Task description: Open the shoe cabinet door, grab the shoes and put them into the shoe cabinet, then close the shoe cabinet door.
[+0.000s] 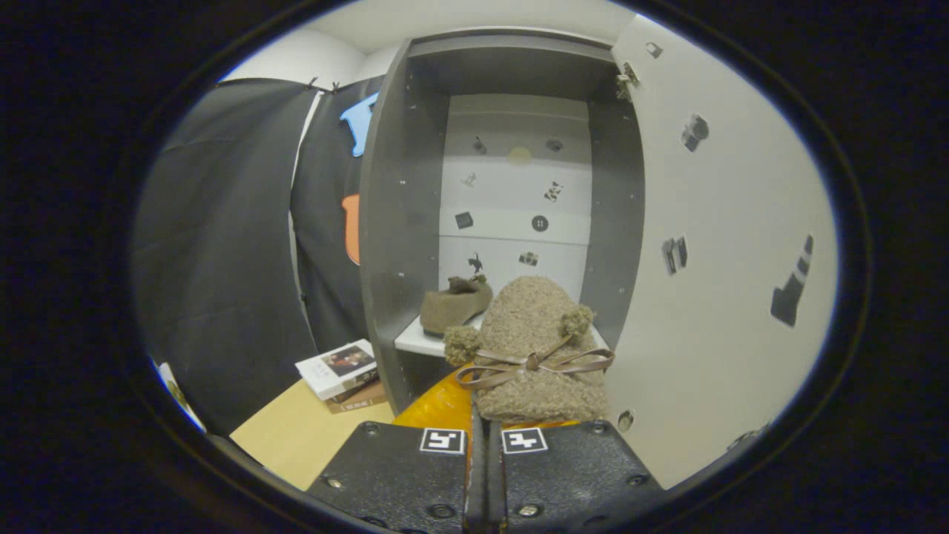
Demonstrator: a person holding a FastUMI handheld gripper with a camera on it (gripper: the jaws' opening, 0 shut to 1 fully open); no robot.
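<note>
We held the fuzzy bow slipper (pixel 537 348) pinched in our closed gripper (pixel 485 437) jaws, at the open shoe cabinet (pixel 393 222). Its mate (pixel 454 304) lay on the white shelf (pixel 415 340), leaving room rightward beside the swung-out door (pixel 726 245).

Woolly, rough-knit shoe (pixel 537 337) with a glossy ribbon bow (pixel 535 363); matt, smooth laminate cabinet (pixel 393 222).

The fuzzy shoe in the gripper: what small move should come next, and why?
Probably carry it forward onto the white shelf, to the right of the first shoe. The gripper is shut on the fuzzy shoe, the cabinet door stands open, and the shelf space beside the first shoe looks free.
</note>
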